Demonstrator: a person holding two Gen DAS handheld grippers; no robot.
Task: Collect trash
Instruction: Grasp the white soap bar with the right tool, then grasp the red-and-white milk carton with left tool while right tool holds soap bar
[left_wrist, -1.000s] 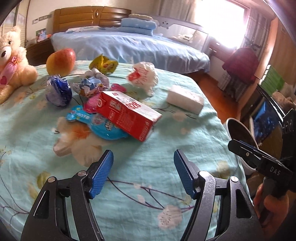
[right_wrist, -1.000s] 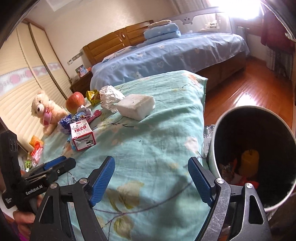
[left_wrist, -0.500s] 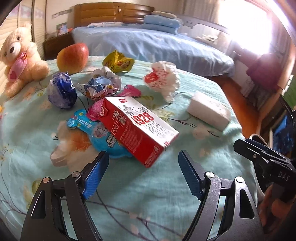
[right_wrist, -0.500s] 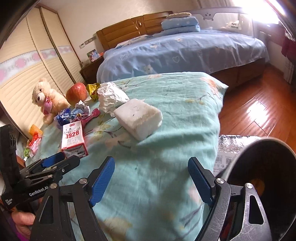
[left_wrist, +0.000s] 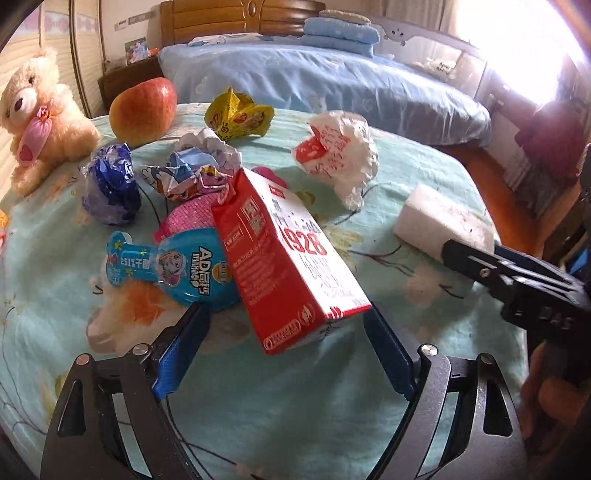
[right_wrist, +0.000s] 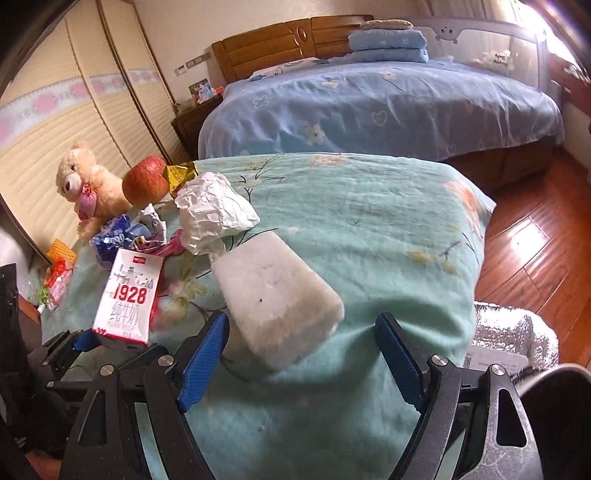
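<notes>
Red-and-white milk carton (left_wrist: 291, 266) now fills the gap ahead of the left gripper (left_wrist: 286, 354), which has closed in over the last second, jaws wide and holding nothing, so a grasp looks imminent. The white foam block (right_wrist: 277, 299) has likewise come between the right gripper (right_wrist: 301, 360)'s spread, empty fingers.

The left gripper (left_wrist: 284, 343), jaws spread wide, flanks the near end of a red-and-white "1928" milk carton (left_wrist: 291, 266) lying on the floral teal bedspread (left_wrist: 295, 424).
</notes>
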